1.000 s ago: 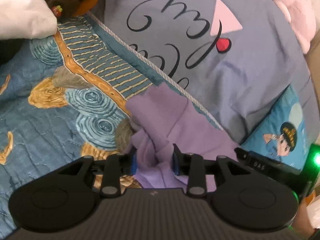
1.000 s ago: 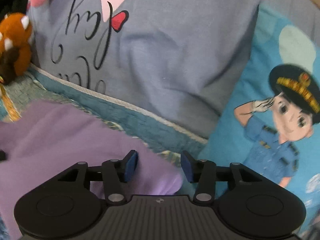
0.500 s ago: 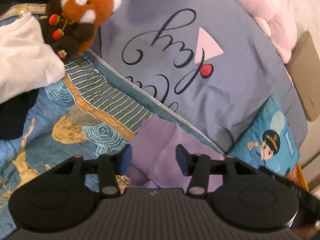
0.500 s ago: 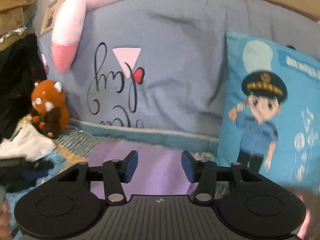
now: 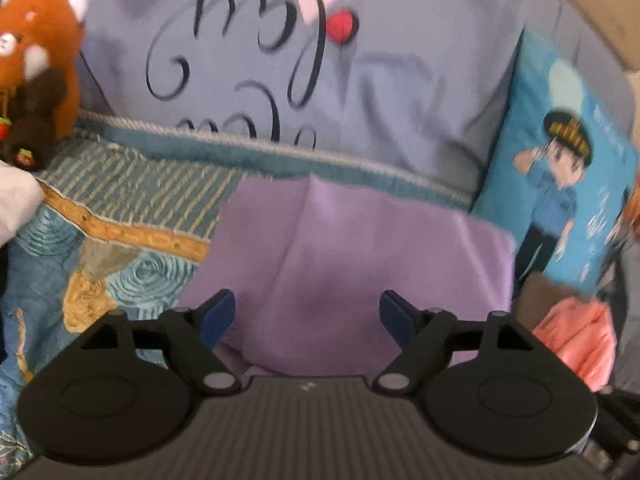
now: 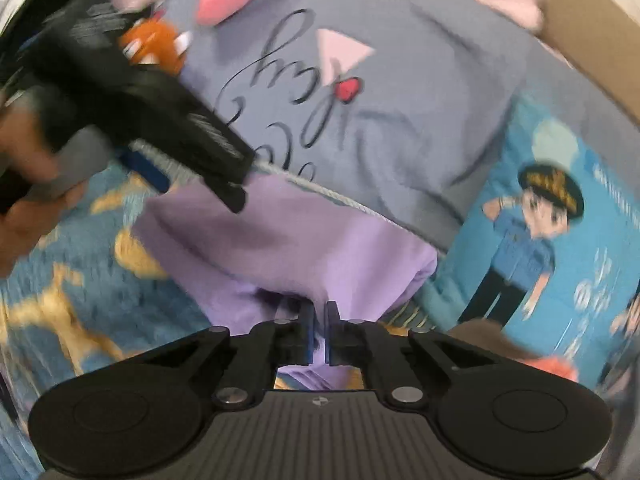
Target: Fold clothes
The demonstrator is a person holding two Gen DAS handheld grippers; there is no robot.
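A lilac garment lies folded on the patterned bedspread, its far edge against a grey pillow. My left gripper hovers over its near part, open wide, with nothing between the blue pads. In the right wrist view the same lilac garment spreads ahead, and my right gripper is shut on a pinch of its near edge. A hand holds the left device at the upper left of that view, above the garment's far left corner.
A grey pillow with script lettering and a blue cartoon pillow stand behind the garment. A red panda plush and white cloth sit at the left. Salmon cloth lies at the right.
The left gripper let go of the bunched lilac cloth, pulled back and opened wide. The right gripper, open before, has closed on the garment's near edge. The garment now lies flatter.
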